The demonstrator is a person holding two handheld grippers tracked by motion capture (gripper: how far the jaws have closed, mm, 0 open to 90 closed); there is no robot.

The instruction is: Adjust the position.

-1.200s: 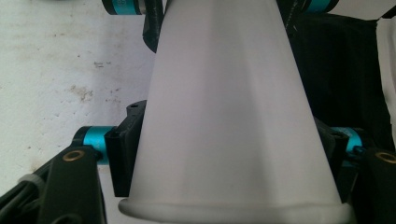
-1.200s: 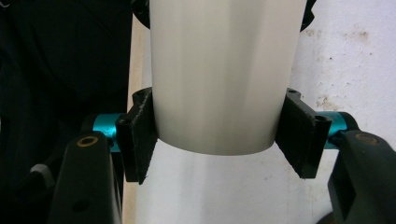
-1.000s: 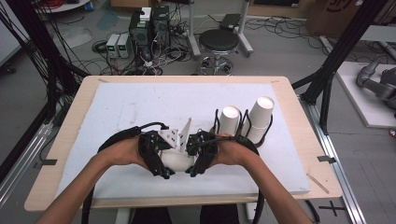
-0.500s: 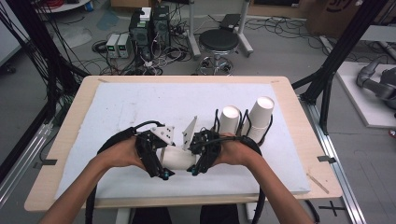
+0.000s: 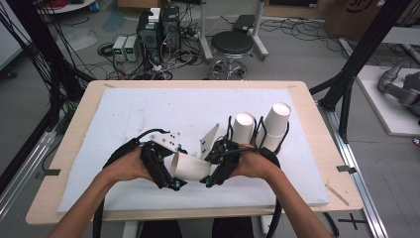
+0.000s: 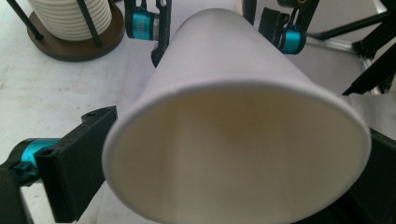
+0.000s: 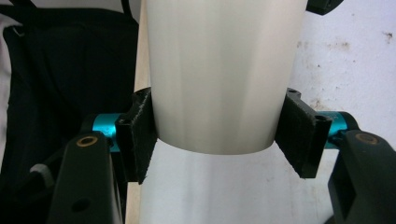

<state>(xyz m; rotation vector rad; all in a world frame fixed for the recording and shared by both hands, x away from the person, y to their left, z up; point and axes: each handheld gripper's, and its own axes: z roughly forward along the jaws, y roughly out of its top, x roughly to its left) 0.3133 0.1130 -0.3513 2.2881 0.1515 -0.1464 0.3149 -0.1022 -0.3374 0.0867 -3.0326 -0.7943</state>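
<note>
Got a paper cup (image 5: 190, 167) held sideways, low in the middle of the high view, just above the white mat (image 5: 148, 111) on the table (image 5: 317, 134) and strung between both hands. Looks like a hand-over or a pull-apart caught halfway.

Right claw (image 7: 217, 135): clamped on the narrow bottom end of the cup, one pad pressed flat on each side. Makes sense as the anchor grip, since the base is the stiff part and won't crush as easily as the rim.

Left claw (image 6: 224, 177): has just been opening, and now stands wide apart with the cup's big open mouth sitting between the jaws. Can't quite tell whether a pad brushes the rim, but no real squeeze there. Probably letting go so the right side carries it alone.

Also worth noting the two cup stacks (image 5: 243, 128) in wire holders right of centre, close behind the right hand. Guessing the loose cup belongs with those, hence keeping it near and level rather than setting it down.
</note>
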